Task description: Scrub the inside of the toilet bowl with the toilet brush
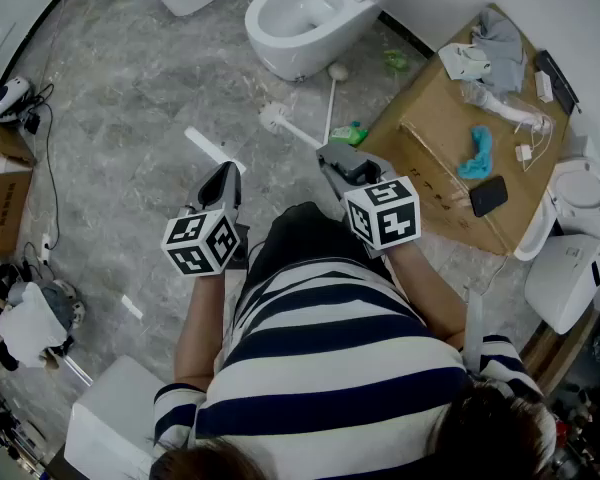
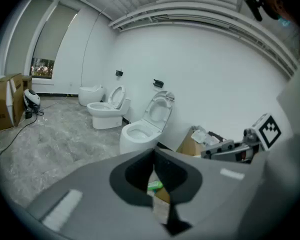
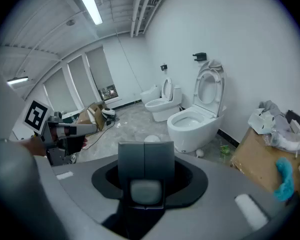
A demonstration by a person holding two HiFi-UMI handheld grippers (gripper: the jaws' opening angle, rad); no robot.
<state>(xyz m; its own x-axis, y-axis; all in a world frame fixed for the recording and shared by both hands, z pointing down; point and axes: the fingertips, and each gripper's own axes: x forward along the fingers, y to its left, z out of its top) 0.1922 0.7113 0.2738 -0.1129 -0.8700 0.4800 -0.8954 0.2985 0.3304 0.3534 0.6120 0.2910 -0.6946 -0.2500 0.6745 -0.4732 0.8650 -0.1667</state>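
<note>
The scrubbing has not started; the step in hand is still fetching the tool. The toilet brush [image 1: 276,120] lies flat on the floor, its white bristle head pointing toward the toilet [image 1: 292,56] and its handle running back toward the person. It sits between the person and the bowl, touching neither claw. A second white stick with a round end [image 1: 336,71] lies just beside it, nearer the toilet's base, and a small green bottle [image 1: 351,133] rests by the two handles.

The left claw [image 1: 223,174] is clenched, its jaws pressed together with nothing between them. The right claw [image 1: 331,154] is likewise clenched and empty, as its own view shows the two jaws meeting flush. Both are held above the floor at about waist level, aimed forward toward the toilet, whose lid stands up and whose bowl is uncovered.

To the right, a cardboard box [image 1: 435,118] carries a blue cloth [image 1: 479,152], a black phone [image 1: 488,195] and some white odds and ends; none of it seems needed here.

The next move likely calls for one claw, probably the right since it is nearer the handle, to release its jaws, dip to the floor and close on the brush handle, not on the neighbouring stick. Then the brush can be lifted and its head carried into the bowl.
</note>
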